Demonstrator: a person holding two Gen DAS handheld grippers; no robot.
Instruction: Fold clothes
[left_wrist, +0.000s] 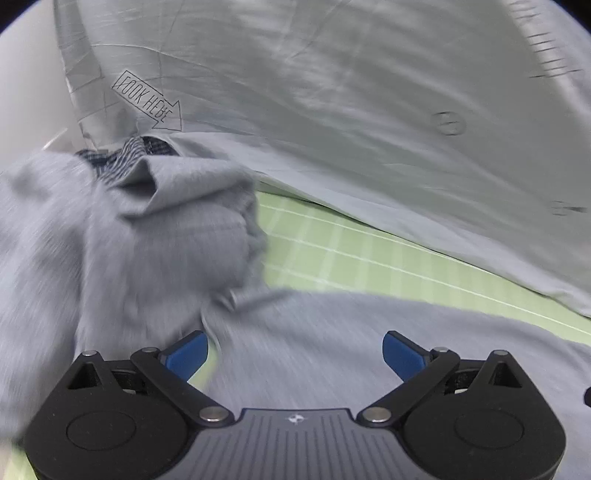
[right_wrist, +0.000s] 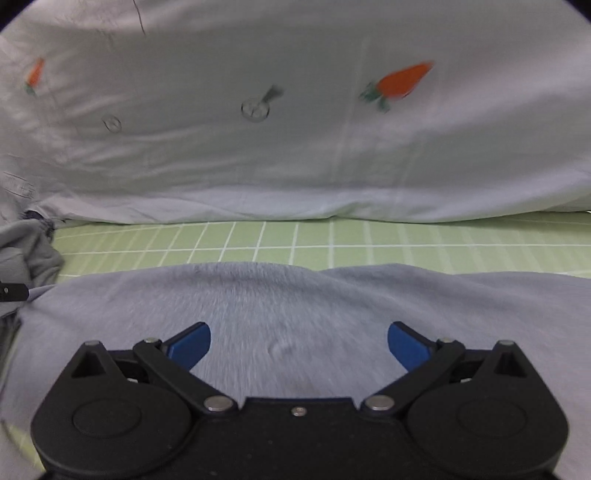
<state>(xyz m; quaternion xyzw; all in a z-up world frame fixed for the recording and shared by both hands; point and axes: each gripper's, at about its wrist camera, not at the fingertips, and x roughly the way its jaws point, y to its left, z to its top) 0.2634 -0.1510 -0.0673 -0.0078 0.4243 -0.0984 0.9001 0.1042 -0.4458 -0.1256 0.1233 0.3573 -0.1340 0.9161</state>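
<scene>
From the left wrist, a green gridded mat (left_wrist: 369, 254) lies between a pale printed sheet (left_wrist: 332, 110) behind and a grey knit garment (left_wrist: 314, 350) in front, bunched at the left. The left gripper (left_wrist: 294, 354) is spread wide, holding nothing.

From the right wrist, the garment (right_wrist: 295, 302) lies flat before the mat (right_wrist: 258, 236); the sheet (right_wrist: 295, 155) shows carrots. The right gripper (right_wrist: 299, 347) gapes empty above the cloth

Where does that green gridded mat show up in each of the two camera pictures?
Left wrist view: the green mat runs as a slanting wedge from centre to the right edge.
Right wrist view: the green mat is a level band across the middle.
Shared landmark: in both it lies between the grey garment and the pale printed shirt.
</scene>
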